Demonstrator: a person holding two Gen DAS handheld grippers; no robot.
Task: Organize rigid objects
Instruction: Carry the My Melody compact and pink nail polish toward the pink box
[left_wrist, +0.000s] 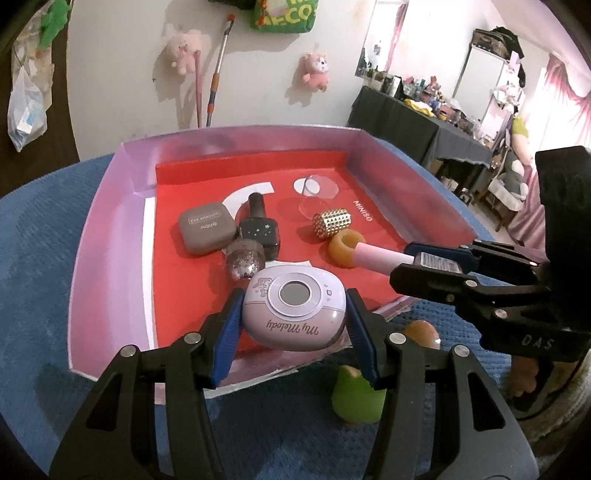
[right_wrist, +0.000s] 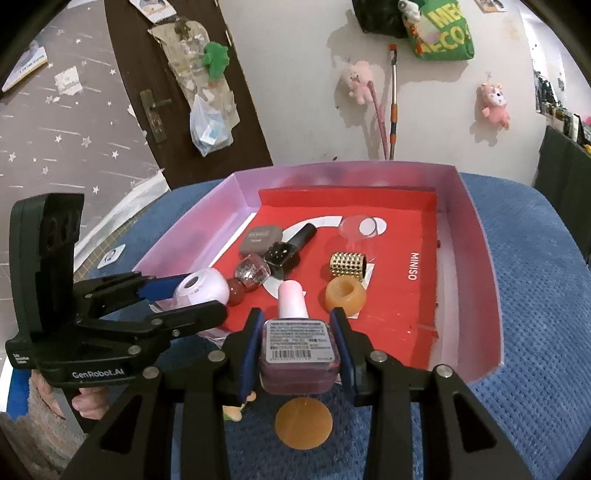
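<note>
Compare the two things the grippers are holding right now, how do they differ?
The lilac My Melody case is rounded and pebble-like; the nail polish bottle is squarish with a long pink cap. The case has a round window on top; the bottle shows a barcode label. The left gripper holds the case, the right gripper the bottle. Both are held at the front of the tray.

Three nail polish bottles (right_wrist: 298, 345), two hand-held grippers (left_wrist: 291, 321)

Left tool (left_wrist: 293, 317), right tool (right_wrist: 298, 341) clamped.
</note>
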